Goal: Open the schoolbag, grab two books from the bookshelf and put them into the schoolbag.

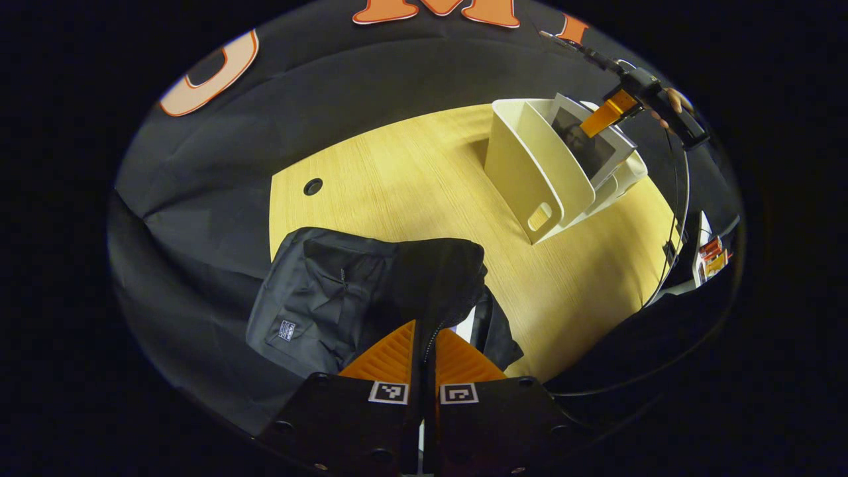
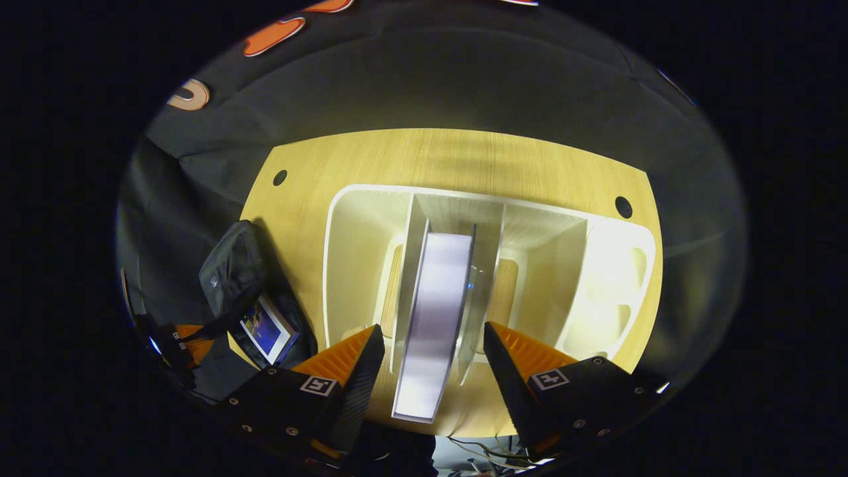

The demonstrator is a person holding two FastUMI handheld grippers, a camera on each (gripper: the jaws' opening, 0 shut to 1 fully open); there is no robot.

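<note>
In the left gripper view, the left tool [image 1: 424, 351] is clenched on a fold of the black schoolbag [image 1: 344, 298] at its zipper edge, both fingers pressing the fabric between them. The bag lies at the near left corner of the wooden counter [image 1: 411, 179], partly overhanging the edge, and a sliver of something white shows in its opening. Bare wood stretches between the bag and the white bookshelf [image 1: 536, 172], which stands well apart toward the far right edge. A book [image 1: 596, 149] leans in the shelf, and the right tool [image 1: 606, 116] reaches down onto its top. In the right gripper view, the right tool [image 2: 434, 351] looks straight down into the bookshelf [image 2: 358, 232], its fingers spread wide on either side of the upright book [image 2: 434, 311]; they seem not to touch it, though the angle makes that hard to judge. The compartments either side are free. The schoolbag [image 2: 232, 271] sits at the counter's [image 2: 464, 156] left edge, open, with another book [image 2: 265, 328] inside.
</note>
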